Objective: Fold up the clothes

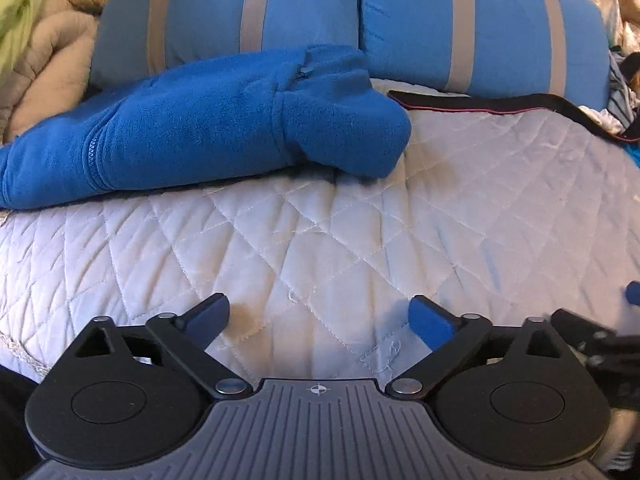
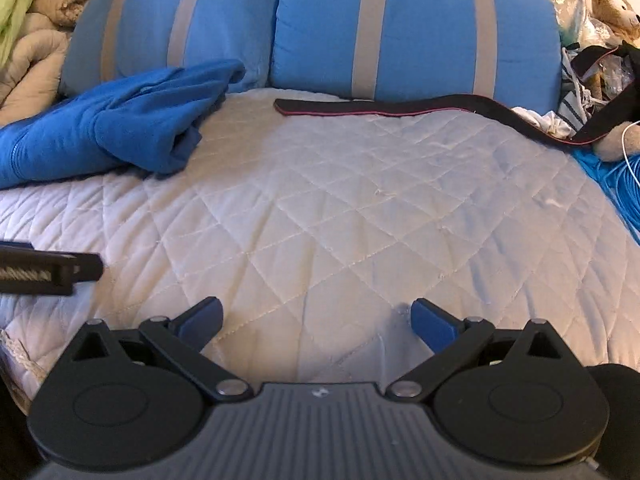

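Blue fleece (image 1: 192, 128) bunched far ahead and left of left gripper (image 1: 320, 320), well apart. Both left and right gripper (image 2: 316, 320) spread wide, empty, over quilted bed (image 2: 340, 208).

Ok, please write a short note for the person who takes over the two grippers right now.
Left gripper: open, empty, above the white quilt.
Right gripper: open, empty, also above the quilt.
Blue fleece jacket: lies bunched at the far left, against the striped pillows.
Black strap: lies flat before the pillows.
Done: nothing folded neatly.
Left: spread the fleece and fold it.
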Tool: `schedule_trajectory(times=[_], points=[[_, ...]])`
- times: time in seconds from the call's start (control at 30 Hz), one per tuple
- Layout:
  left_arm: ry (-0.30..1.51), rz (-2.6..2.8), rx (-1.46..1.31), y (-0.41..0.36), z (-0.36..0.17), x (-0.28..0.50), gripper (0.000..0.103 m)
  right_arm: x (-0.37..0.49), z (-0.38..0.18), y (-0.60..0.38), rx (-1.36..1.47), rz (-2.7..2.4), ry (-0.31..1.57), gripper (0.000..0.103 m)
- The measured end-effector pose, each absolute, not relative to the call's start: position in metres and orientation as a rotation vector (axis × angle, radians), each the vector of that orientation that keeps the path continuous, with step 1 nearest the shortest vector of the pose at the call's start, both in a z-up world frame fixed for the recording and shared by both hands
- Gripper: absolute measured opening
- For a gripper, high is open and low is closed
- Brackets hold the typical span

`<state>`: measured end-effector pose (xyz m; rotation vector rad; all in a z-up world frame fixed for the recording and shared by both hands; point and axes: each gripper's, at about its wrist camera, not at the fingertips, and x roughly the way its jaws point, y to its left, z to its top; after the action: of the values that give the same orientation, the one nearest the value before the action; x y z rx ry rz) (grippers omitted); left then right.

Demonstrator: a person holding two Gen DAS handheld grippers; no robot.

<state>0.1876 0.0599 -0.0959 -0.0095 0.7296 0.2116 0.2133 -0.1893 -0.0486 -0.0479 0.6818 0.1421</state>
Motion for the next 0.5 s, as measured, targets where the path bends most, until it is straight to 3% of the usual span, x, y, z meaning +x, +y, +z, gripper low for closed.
schedule_trajectory(times=[0.1, 0.5], points=[[0.658, 0.221, -0.018, 0.060, -0.102, 0.177, 0.102, 0.215, -0.051, -0.191, -0.036, 0.151, 0.681, 0.103], [0.669, 0.303, -0.042, 0.049, -0.101, 0.186, 0.103, 0.216, -0.054, -0.187, -0.053, 0.146, 0.663, 0.103]])
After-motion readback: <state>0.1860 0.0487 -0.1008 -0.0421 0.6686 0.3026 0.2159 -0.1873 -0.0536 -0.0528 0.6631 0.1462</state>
